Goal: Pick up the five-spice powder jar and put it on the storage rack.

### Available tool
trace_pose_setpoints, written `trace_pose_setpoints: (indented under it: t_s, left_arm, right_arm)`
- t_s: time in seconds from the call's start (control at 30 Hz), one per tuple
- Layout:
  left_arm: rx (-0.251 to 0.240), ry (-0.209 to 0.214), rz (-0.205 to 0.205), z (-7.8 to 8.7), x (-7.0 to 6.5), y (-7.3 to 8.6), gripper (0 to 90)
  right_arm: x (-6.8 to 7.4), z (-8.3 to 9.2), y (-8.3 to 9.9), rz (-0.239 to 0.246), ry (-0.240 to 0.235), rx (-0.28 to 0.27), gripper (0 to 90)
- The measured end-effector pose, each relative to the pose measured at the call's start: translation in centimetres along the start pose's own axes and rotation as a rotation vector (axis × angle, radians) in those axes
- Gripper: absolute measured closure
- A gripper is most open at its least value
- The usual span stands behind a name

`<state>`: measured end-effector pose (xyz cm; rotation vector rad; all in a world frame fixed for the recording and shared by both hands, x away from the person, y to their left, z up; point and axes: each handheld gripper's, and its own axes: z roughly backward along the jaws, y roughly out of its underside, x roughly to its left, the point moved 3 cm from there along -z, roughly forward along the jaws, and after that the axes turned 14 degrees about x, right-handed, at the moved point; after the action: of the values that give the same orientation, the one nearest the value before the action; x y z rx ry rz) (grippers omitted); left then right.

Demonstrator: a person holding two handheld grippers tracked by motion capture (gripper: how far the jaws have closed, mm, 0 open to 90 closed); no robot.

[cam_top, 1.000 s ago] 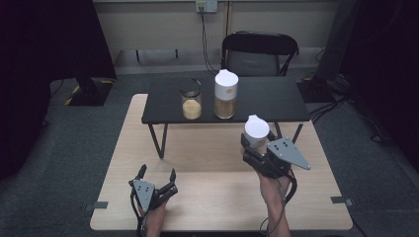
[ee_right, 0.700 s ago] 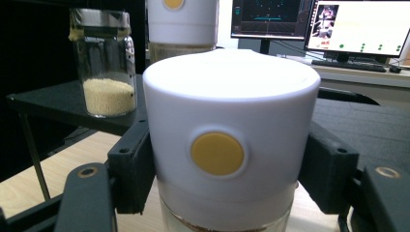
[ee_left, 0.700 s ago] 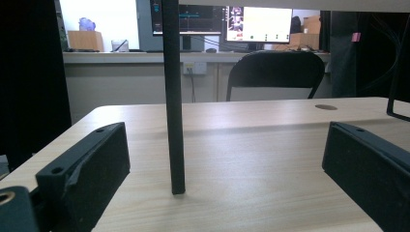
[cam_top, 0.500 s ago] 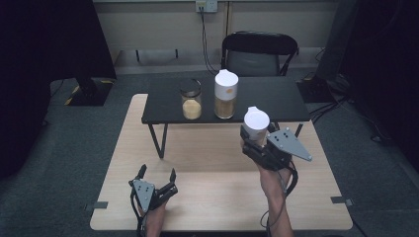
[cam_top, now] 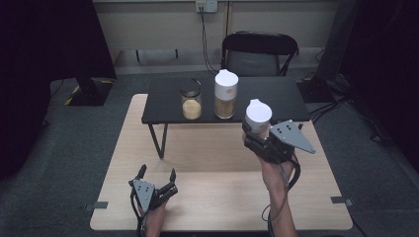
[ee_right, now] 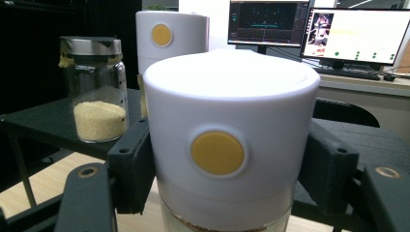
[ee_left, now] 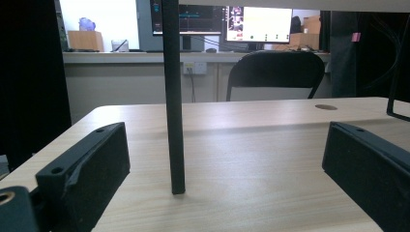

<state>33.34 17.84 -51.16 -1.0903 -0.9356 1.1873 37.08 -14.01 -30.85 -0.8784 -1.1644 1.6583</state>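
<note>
My right gripper is shut on a white-lidded jar, held upright above the wooden table just in front of the black shelf. In the right gripper view the jar sits between both jaws, its lid bearing a yellow dot. On the shelf stand a taller white-lidded jar and a small glass jar of pale grains. My left gripper rests open on the table near its front edge, nothing between its jaws.
A thin black shelf leg stands on the table straight ahead of the left gripper. A black chair stands behind the shelf. Monitors sit on a desk at the back.
My right gripper has lifted the white-lidded jar upward and slightly toward the shelf. The left gripper has stayed in place.
</note>
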Motion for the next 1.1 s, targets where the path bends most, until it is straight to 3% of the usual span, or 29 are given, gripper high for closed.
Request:
trace_pose_setpoints:
  t_s: [1.1]
  left_arm:
    - [0.000,0.000,0.000,0.0,0.0,0.0,2.6]
  right_arm:
    - [-1.9,-1.5,-4.0,-0.003,0.040,0.000,30.2]
